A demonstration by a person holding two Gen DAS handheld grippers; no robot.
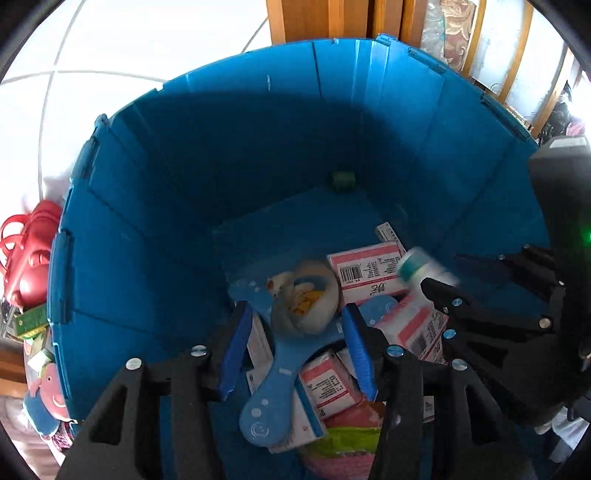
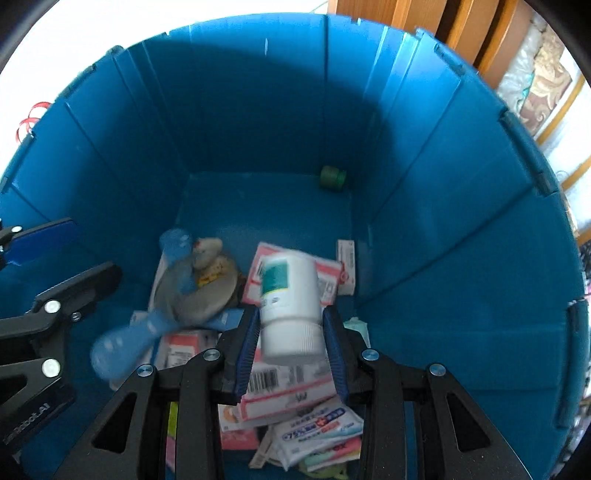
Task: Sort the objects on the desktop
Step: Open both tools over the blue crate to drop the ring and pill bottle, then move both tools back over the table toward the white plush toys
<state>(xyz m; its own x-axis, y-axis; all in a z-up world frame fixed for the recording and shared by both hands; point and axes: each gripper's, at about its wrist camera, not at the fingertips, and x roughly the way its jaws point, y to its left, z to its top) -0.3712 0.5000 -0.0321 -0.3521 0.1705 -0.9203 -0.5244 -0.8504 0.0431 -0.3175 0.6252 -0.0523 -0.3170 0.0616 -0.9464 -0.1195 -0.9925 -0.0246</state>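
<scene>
The right gripper point(image 2: 291, 334) holds the white plastic bottle with a teal label point(image 2: 290, 295) between its jaws, long axis pointing forward over the deep blue plastic bin point(image 2: 461, 240), while the left gripper point(image 1: 295, 347) hangs open and empty above the blue paddle-shaped fan point(image 1: 273, 387).

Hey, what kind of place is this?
Probably a room at home: white tiled floor, wooden furniture, and a blue bin of household clutter, like a white bottle and boxes.

Blue bin point(image 2: 424, 206) — floor holds green cap point(image 2: 332, 178), pink-white boxes point(image 1: 364, 271), blue paddle point(image 1: 269, 398).
</scene>
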